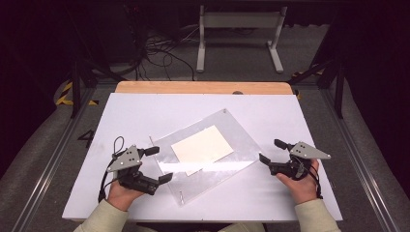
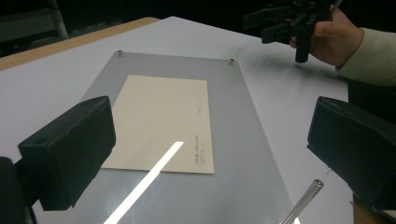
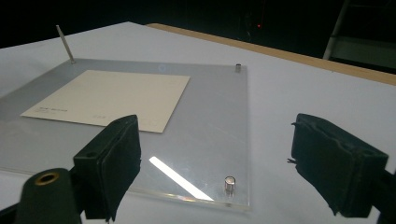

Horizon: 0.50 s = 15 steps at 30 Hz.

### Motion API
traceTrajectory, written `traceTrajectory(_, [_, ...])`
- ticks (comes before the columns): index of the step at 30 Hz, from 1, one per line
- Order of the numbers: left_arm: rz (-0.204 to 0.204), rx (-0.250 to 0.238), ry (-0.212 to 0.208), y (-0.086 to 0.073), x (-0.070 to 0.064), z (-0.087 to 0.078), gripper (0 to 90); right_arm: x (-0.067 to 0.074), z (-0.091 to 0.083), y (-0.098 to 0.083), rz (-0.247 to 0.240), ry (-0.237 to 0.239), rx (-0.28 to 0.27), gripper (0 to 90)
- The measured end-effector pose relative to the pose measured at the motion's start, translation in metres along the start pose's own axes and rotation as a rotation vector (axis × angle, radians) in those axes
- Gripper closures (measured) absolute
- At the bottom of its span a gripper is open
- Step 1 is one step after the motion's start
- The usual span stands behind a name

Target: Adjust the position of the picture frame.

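Clear acrylic frame [image 1: 212, 154] lies flat at centre of white table [image 1: 145, 111], turned at angle, cream card [image 1: 202, 146] inside. Left gripper [image 1: 158, 164] at frame's left edge, jaws spread, holding nothing. Right gripper [image 1: 271, 151] just beside right edge, jaws apart, empty.
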State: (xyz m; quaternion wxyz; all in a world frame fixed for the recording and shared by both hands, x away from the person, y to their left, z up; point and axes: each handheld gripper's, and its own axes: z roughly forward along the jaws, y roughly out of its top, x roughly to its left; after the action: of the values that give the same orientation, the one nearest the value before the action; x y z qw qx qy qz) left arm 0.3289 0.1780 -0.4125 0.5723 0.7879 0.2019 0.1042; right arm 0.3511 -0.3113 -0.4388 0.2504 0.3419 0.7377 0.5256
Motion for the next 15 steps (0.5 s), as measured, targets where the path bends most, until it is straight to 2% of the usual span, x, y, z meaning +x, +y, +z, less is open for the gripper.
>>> traceTrajectory(3, [0.011, 0.016, -0.028, -0.001, -0.005, 0.005, 2.5, 0.000, 0.000, 0.000, 0.000, 0.001, -0.001, 16.1])
traceTrajectory(8, [-0.001, 0.053, -0.091, -0.010, -0.007, 0.015, 3.5, 0.000, 0.000, 0.000, -0.001, 0.003, -0.002, 16.2])
traceTrajectory(15, [0.001, 0.089, -0.168, -0.016, -0.014, 0.024, 5.0, 0.000, 0.000, 0.000, 0.001, 0.008, -0.005, 16.4])
